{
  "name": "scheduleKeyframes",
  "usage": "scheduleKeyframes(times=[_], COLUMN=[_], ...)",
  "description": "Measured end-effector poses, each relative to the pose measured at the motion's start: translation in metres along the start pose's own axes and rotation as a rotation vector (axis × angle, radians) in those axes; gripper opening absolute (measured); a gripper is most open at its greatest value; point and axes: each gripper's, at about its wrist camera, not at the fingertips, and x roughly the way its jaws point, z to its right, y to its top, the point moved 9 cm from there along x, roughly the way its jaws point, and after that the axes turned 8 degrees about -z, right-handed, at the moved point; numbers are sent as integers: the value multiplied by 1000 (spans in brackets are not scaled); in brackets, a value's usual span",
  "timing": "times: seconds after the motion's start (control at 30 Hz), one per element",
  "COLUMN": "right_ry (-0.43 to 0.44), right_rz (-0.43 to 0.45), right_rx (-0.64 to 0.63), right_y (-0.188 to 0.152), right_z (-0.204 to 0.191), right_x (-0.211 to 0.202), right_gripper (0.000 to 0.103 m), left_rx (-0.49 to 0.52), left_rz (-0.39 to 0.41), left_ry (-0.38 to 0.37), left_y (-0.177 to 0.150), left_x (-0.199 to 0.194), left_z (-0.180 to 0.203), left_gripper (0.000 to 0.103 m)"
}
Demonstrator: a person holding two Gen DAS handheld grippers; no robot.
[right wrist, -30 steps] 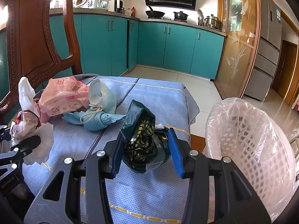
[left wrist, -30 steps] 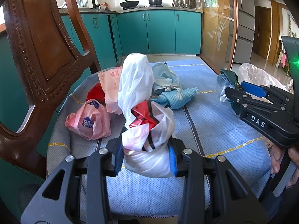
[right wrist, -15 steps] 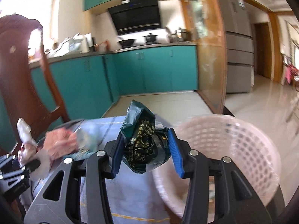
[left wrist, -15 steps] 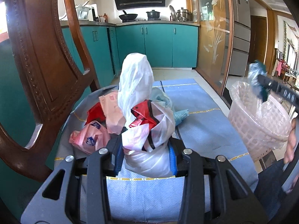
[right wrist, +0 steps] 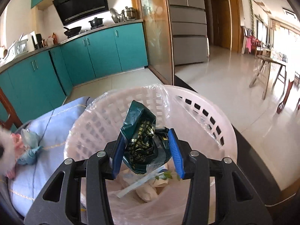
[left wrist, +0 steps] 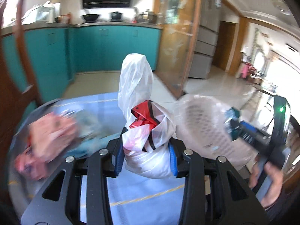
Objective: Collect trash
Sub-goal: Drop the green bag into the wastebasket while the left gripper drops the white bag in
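Note:
My left gripper (left wrist: pixel 145 159) is shut on a white plastic bag (left wrist: pixel 138 97) with a red wrapper (left wrist: pixel 142 119) tucked in it, held above the blue-clothed table (left wrist: pixel 131 193). My right gripper (right wrist: pixel 147 154) is shut on a crumpled dark green bag (right wrist: pixel 142 138) and holds it over the mouth of the pink lined basket (right wrist: pixel 202 112), which has scraps in its bottom. In the left wrist view the basket (left wrist: pixel 202 123) is to the right, with the right gripper (left wrist: pixel 236 123) over it.
Pink bags (left wrist: pixel 50 133) and a light blue bag (right wrist: pixel 30 150) lie on the table's left side. A wooden chair back (left wrist: pixel 11 86) stands at the left. Teal cabinets (right wrist: pixel 105 52) and open tiled floor (right wrist: pixel 234 86) lie beyond.
My right gripper has carried the green bag from the table to over the basket. My left gripper has lifted and swung right with the white bag; its view is blurred.

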Motion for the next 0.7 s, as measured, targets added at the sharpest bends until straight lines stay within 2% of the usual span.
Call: scheduleKeyframes(times=[0.13, 0.23, 0.27, 0.3, 0.33, 0.43, 0.53, 0.7], right_ry=[36, 86, 100, 104, 112, 125, 125, 98], right_rz=[-38, -36, -37, -31, -20, -9, 1, 17], right_rx=[78, 205, 251, 286, 317, 347, 320, 257], right_y=[-2, -1, -1, -1, -1, -1, 2, 0], right_z=[18, 41, 49, 55, 59, 61, 54, 45], right_x=[8, 8, 8, 7, 5, 5, 1, -4], right_gripper=[47, 56, 66, 73, 74, 76, 76, 76], left_rx=[71, 125, 138, 156, 166, 176, 154, 122], left_rz=[-33, -91, -105, -124, -131, -137, -129, -51], left_ry=[-135, -242, -267, -284, -281, -246, -207, -18], left_y=[21, 29, 31, 32, 33, 31, 26, 13], left_x=[35, 62, 68, 77, 82, 92, 86, 48], left_z=[57, 96, 105, 114, 118, 118, 104, 55], left_gripper=[39, 42, 46, 59, 73, 82, 83, 84])
